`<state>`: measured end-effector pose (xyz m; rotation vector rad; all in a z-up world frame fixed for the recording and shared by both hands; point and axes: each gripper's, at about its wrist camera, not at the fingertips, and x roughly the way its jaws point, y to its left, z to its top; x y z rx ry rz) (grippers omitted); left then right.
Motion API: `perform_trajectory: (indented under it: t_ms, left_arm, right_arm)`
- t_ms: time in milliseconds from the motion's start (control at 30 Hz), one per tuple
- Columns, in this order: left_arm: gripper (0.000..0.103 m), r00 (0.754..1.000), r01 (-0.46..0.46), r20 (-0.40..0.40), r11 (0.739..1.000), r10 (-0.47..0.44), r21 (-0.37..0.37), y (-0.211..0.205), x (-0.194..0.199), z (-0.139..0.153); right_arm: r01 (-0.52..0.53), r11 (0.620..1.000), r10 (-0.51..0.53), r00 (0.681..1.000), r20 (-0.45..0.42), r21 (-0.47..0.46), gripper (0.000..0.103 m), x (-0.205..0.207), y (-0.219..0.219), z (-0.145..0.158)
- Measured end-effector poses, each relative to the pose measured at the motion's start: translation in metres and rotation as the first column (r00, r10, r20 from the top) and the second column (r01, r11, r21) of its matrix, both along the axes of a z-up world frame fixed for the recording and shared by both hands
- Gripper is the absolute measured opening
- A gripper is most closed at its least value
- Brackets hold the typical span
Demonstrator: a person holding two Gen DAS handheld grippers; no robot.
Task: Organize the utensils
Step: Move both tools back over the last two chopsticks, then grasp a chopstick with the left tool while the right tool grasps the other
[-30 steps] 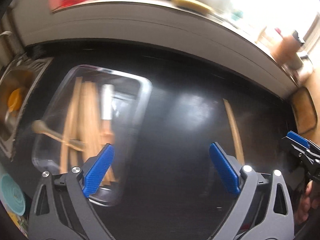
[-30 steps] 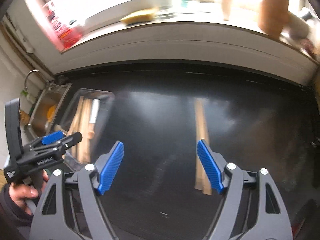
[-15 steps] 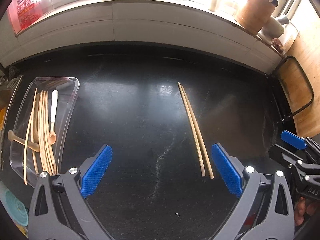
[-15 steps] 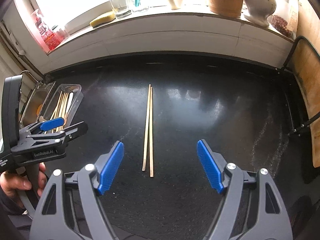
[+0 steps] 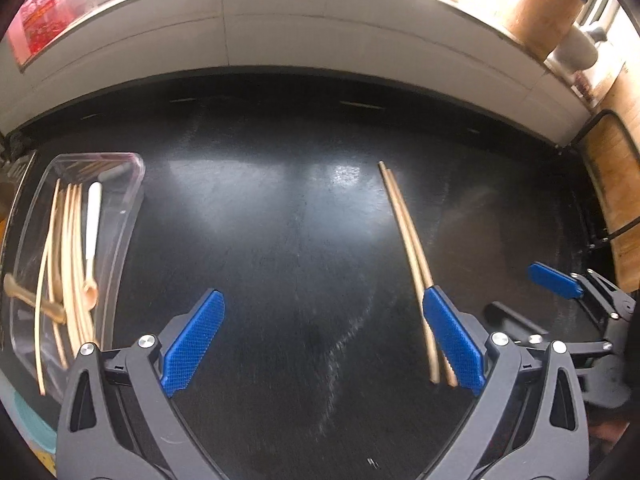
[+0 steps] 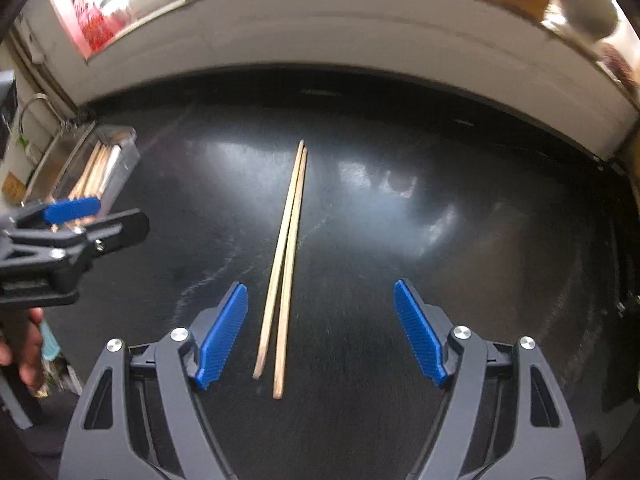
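Observation:
A pair of wooden chopsticks (image 5: 408,236) lies on the black counter, also in the right wrist view (image 6: 288,240). A clear plastic tray (image 5: 128,208) at the left holds several wooden chopsticks, a wooden spoon and a white-handled spoon; it shows far left in the right wrist view (image 6: 116,160). My left gripper (image 5: 324,344) is open and empty, its right finger beside the chopsticks' near ends. My right gripper (image 6: 320,332) is open and empty, with the chopsticks' near ends between its fingers, closer to the left one.
A white tiled ledge (image 5: 280,32) runs along the back with a sponge, a wooden holder (image 5: 548,12) and jars. A sink (image 6: 44,152) lies far left. A wooden board in a black rack (image 5: 616,200) stands at the right.
Both grippers have moved forward and lower toward the chopsticks. The chopsticks now reach between the right gripper's fingers and lie beside the left gripper's right finger.

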<state>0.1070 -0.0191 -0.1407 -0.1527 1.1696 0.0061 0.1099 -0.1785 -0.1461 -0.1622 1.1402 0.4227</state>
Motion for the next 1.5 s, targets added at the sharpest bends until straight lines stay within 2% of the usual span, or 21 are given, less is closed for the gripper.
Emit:
perform_trajectory:
  t_ms: [167,333,433,567,800,1000,1267,1500]
  left_arm:
    - [0.097,1.000,0.024,-0.020,1.000,-0.024,-0.014,-0.005,0.018,-0.031]
    - [0.097,0.998,0.045,-0.031,0.999,-0.046,-0.016,-0.009,0.028,-0.042]
    - [0.097,0.999,0.028,-0.040,0.999,-0.029,-0.031,-0.005,0.034,-0.047]
    - [0.097,0.999,0.015,-0.049,0.999,-0.017,-0.036,-0.003,0.042,-0.055]
    - [0.097,0.995,0.095,-0.035,0.995,-0.096,-0.034,-0.038,0.066,-0.062]
    - [0.097,0.987,0.162,-0.024,0.987,-0.162,-0.004,-0.070,0.077,-0.068]
    - [0.097,0.984,0.167,-0.057,0.986,-0.166,0.013,-0.083,0.077,-0.085]
    - [0.097,0.980,0.197,-0.026,0.973,-0.195,0.120,-0.086,0.071,-0.091]
  right_arm:
    - [-0.036,0.998,0.036,0.999,-0.004,-0.057,0.071,0.014,0.012,-0.036]
    - [-0.029,0.998,0.027,0.999,-0.026,-0.050,0.071,0.020,0.011,-0.056]
    - [-0.038,0.997,0.039,0.999,0.013,-0.071,0.071,0.022,0.017,-0.058]
    - [0.009,0.998,-0.007,0.999,0.035,-0.062,0.071,0.034,0.008,-0.059]
    - [0.070,0.996,-0.069,0.997,0.029,-0.062,0.071,0.051,-0.029,-0.060]
    - [0.021,0.998,-0.020,1.000,0.019,-0.067,0.071,0.056,-0.040,-0.060]
    - [-0.101,0.993,0.103,0.994,0.032,-0.062,0.071,0.068,-0.041,-0.058]
    - [-0.202,0.977,0.205,0.978,0.045,-0.062,0.071,0.081,-0.025,-0.059]
